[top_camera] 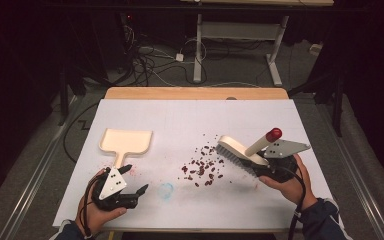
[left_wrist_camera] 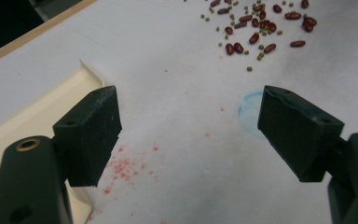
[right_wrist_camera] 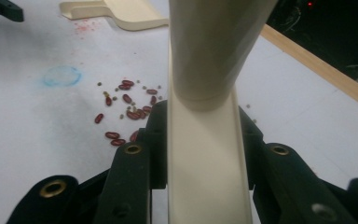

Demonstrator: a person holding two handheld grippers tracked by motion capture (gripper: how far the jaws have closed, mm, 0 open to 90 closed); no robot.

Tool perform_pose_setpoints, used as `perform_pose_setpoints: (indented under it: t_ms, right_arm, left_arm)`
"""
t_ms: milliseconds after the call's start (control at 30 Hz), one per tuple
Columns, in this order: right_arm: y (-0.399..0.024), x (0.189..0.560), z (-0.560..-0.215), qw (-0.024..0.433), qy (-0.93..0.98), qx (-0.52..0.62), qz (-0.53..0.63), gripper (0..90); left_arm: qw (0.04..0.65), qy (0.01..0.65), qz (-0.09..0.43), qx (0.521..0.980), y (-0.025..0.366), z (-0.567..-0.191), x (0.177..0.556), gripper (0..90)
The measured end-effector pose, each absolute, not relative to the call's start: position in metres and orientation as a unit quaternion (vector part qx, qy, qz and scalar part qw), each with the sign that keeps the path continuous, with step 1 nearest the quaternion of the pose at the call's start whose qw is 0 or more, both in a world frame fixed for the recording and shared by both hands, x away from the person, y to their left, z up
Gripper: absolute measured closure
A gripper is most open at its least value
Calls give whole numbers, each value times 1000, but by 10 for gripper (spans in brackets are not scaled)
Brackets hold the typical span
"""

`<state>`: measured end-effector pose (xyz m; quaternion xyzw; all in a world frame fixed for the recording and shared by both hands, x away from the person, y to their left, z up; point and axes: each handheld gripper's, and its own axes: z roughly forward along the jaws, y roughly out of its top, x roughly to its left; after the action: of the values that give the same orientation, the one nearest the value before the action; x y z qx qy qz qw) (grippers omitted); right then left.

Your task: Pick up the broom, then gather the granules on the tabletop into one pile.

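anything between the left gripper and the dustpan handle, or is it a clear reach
Nothing visible stands in the way. The left gripper is open just short of the dustpan, whose handle points toward it over bare white table. The scattered beans lie off to the side, by the brush.

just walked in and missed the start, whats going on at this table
A person works with a gripper in each hand. The right gripper is shut on a cream hand brush with a red-tipped handle, bristles down beside scattered dark red beans and small green ones. The left gripper is open near the handle of a cream plastic dustpan lying flat on the white tabletop. No beans are in the pan yet.
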<state>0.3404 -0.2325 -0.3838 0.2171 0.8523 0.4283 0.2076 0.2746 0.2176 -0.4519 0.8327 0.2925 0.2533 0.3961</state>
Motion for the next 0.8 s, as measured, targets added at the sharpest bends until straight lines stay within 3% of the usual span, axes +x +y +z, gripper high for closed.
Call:
perform_pose_setpoints:
  t_ms: [367,800]
  right_arm:
    - [-241,363,-386,257,843,248,401,678]
    - [-214,443,-392,314,850,273,322,678]
  left_arm:
    - [385,293,245,840,215,-456,277,203]
    - [379,286,242,846,212,-457,277,202]
